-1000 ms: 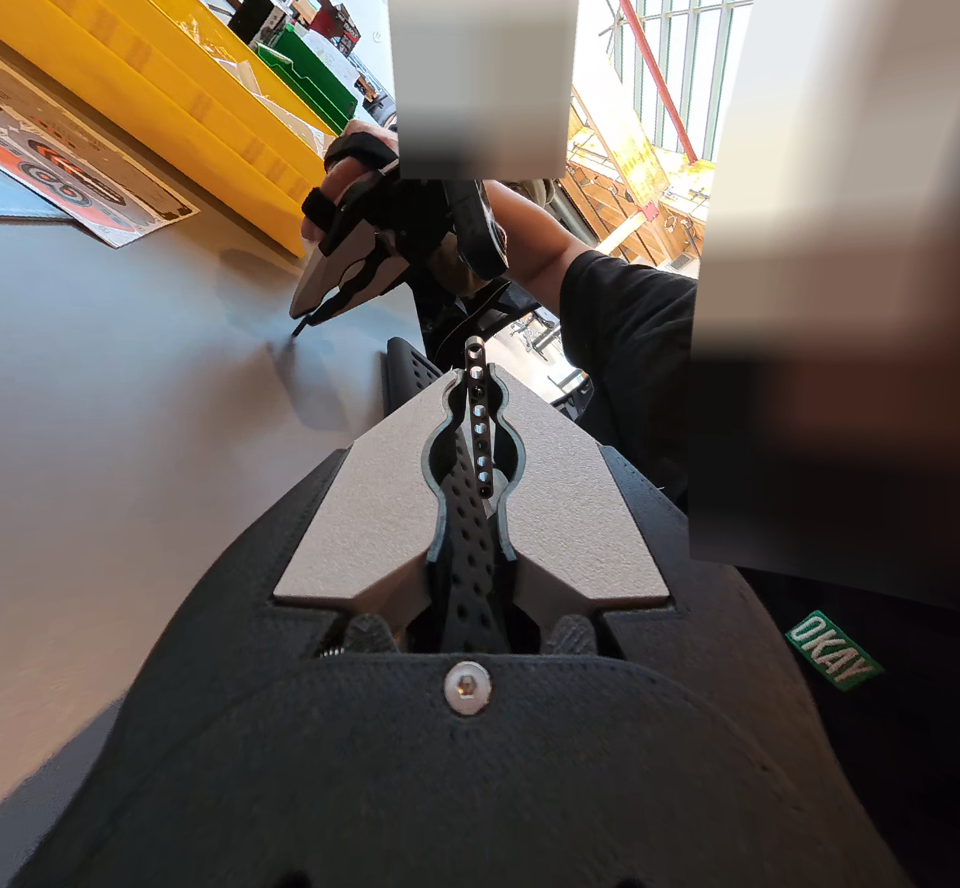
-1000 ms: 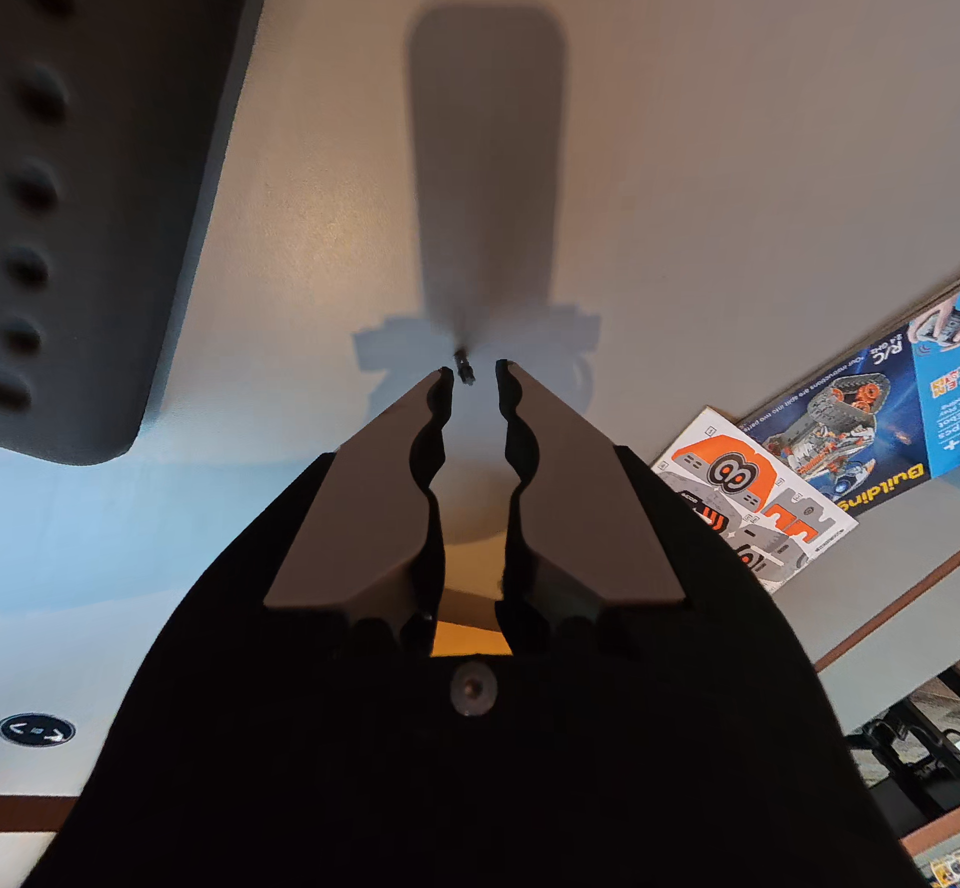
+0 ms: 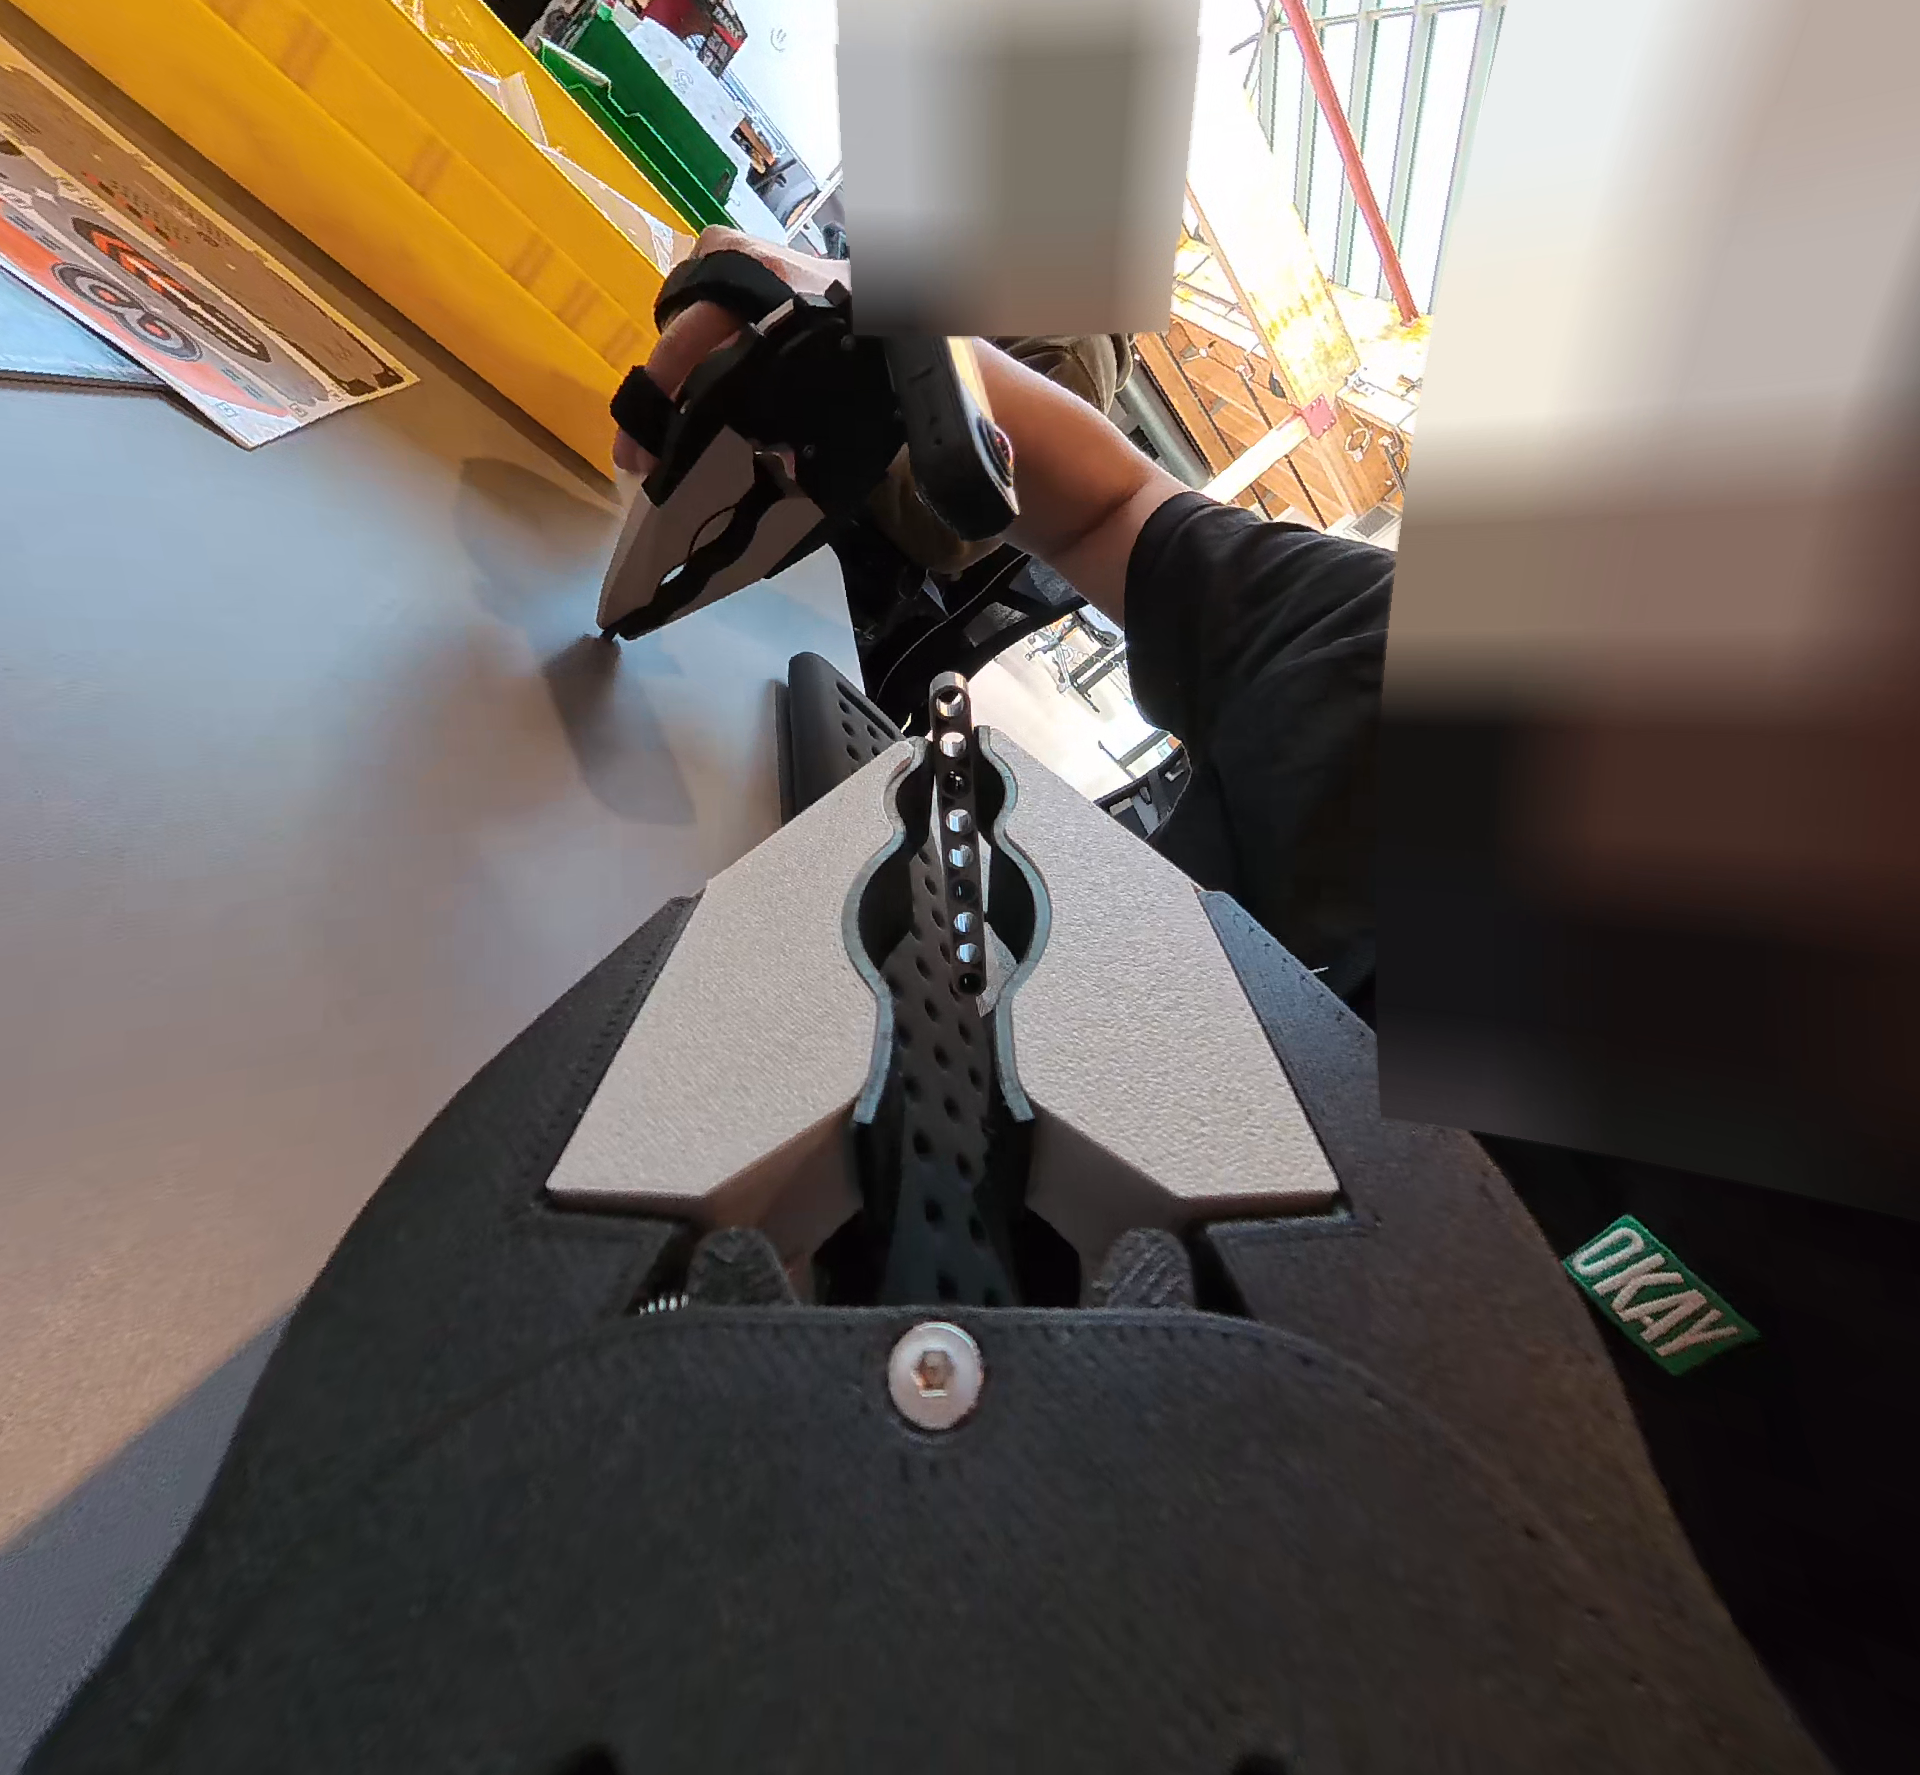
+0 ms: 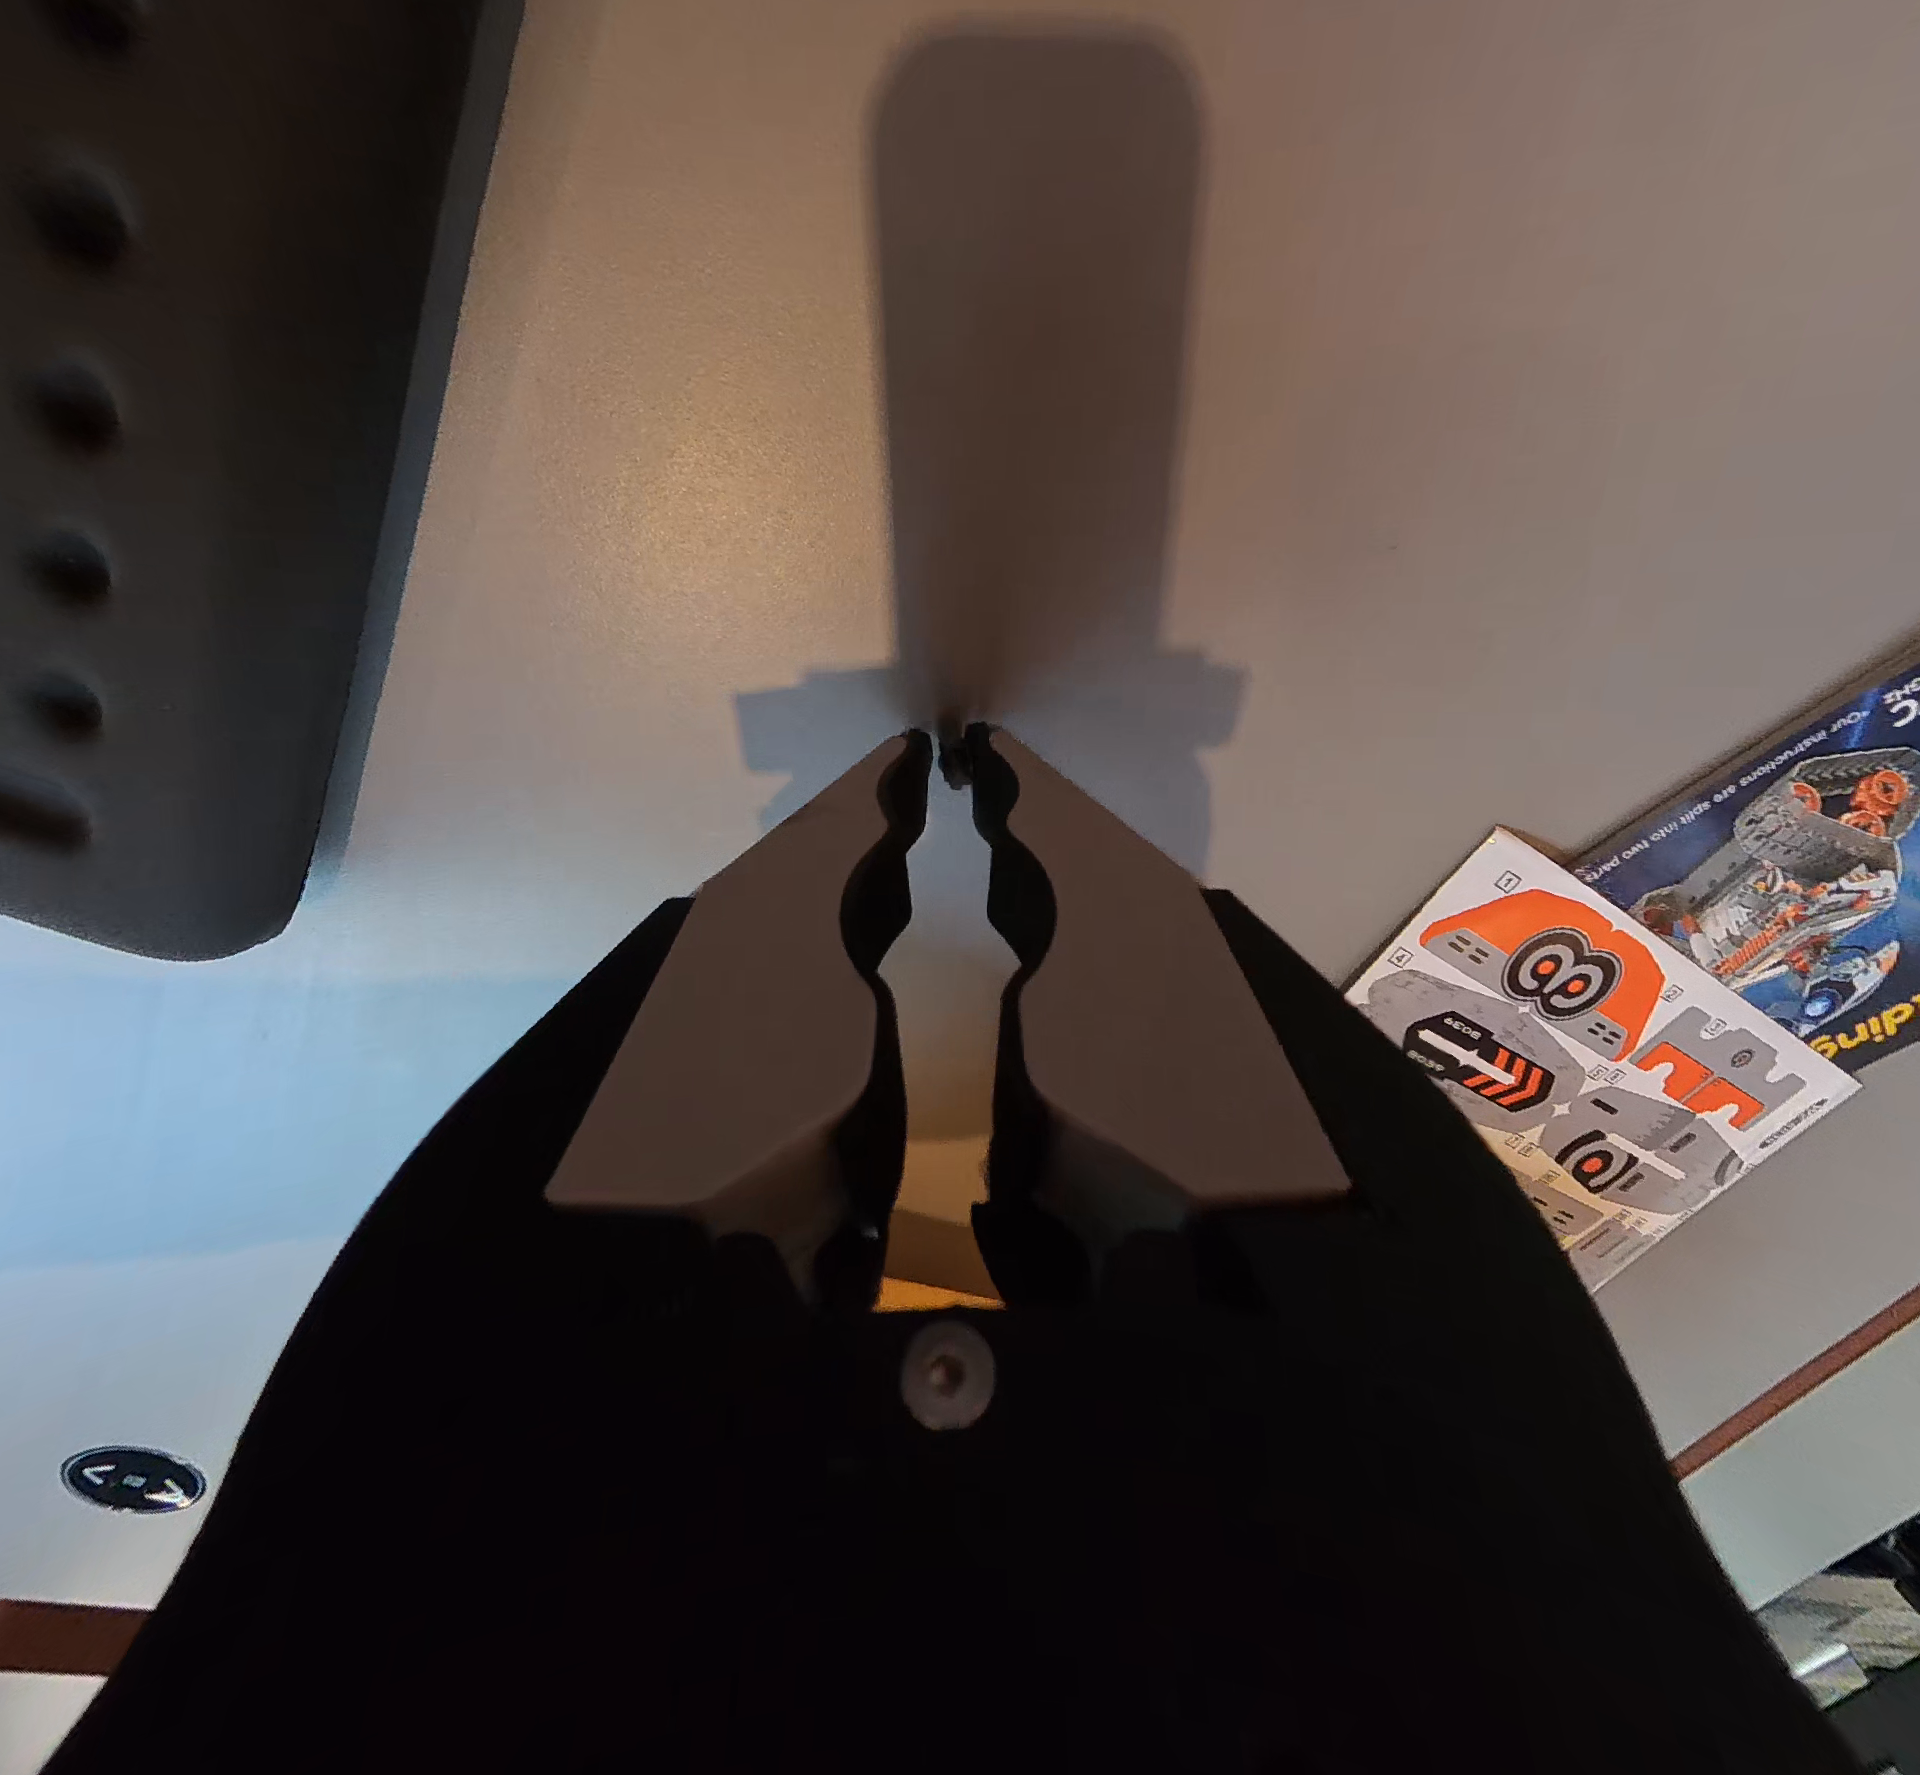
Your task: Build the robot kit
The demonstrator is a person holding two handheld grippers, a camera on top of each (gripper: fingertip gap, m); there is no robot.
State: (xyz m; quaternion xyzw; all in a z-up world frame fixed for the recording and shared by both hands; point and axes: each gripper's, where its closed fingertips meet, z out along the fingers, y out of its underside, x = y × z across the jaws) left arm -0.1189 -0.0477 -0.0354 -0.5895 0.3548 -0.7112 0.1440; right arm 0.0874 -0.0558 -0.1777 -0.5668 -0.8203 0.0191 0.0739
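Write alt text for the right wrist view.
The right gripper points down at a grey table, its tips nearly closed around a tiny dark part. A printed sticker sheet lies to its right, and a black perforated piece fills the upper left.

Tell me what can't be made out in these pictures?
- Tiny dark part between the right tongs tips on the grey table, right wrist view: too small to identify.
- Black perforated strip shut in the left tongs, left wrist view: lower end hidden by the tongs' body.
- Yellow crates, left wrist view: contents cut off.
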